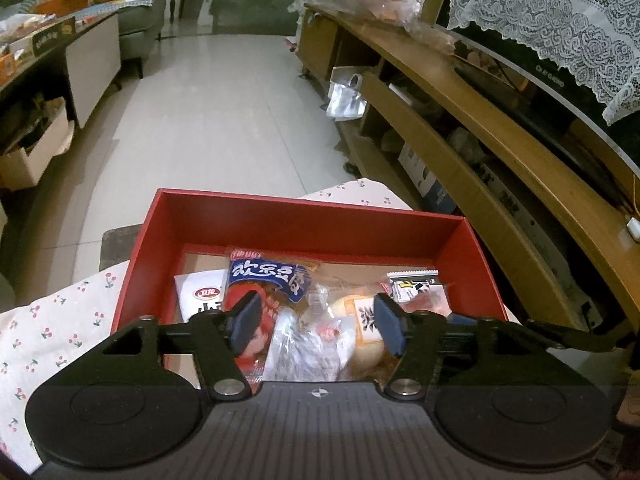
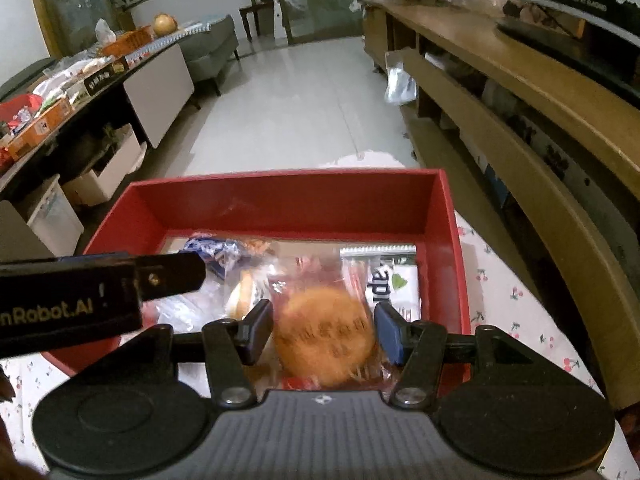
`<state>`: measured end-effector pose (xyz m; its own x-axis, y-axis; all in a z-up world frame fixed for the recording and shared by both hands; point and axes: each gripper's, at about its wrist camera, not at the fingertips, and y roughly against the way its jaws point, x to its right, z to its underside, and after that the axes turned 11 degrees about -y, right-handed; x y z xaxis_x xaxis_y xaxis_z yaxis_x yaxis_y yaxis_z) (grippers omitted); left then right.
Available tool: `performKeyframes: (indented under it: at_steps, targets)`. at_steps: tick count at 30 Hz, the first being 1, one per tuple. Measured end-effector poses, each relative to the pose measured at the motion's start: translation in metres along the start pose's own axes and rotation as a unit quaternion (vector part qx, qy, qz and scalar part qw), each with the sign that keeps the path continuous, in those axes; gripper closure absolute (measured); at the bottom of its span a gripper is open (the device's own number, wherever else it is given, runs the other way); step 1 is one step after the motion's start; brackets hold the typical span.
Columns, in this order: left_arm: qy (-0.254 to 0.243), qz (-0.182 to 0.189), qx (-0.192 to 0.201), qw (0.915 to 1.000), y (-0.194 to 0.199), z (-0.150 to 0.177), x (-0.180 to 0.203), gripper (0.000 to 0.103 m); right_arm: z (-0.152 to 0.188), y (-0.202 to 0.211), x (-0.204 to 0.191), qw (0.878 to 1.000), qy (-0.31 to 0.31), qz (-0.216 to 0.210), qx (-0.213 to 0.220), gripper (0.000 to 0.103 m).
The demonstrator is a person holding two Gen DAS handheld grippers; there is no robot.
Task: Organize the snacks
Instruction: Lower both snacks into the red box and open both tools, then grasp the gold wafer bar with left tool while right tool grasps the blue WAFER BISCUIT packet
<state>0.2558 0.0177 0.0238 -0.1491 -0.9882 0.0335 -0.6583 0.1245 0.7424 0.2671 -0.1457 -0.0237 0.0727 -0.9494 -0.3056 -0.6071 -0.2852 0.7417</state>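
Two pairs of jaws work over one red box (image 2: 280,200). The right gripper (image 2: 323,330) clenches a wrapped round cookie (image 2: 326,334) above the snacks; the left gripper (image 1: 316,326) stands released over a clear-wrapped bun (image 1: 362,336). The box sits on a cherry-print tabletop (image 1: 60,320).

Your right wrist view's blurred: print on the round cookie (image 2: 326,334) can't be read. Left gripper (image 2: 72,300) runs off that pic's left edge. Red box (image 1: 304,220) near wall's hidden behind gripper bodies.
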Motion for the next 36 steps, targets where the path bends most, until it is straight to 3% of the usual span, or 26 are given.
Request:
performKeyframes:
  at_steps: [14, 23, 36]
  targets:
    - [0.011, -0.002, 0.005, 0.9999, 0.02, 0.006, -0.006, 0.025, -0.004, 0.016, 0.001, 1.0, -0.013, 0.002, 0.024, 0.042]
    - [0.032, -0.012, 0.004, 0.9994, 0.054, 0.029, -0.023, 0.022, 0.004, 0.042, 0.003, 0.999, -0.016, -0.006, 0.036, 0.042]
    - [0.039, -0.023, -0.059, 0.9973, 0.054, 0.081, -0.026, 0.021, 0.041, 0.085, -0.003, 0.999, 0.0, -0.031, 0.017, 0.042]
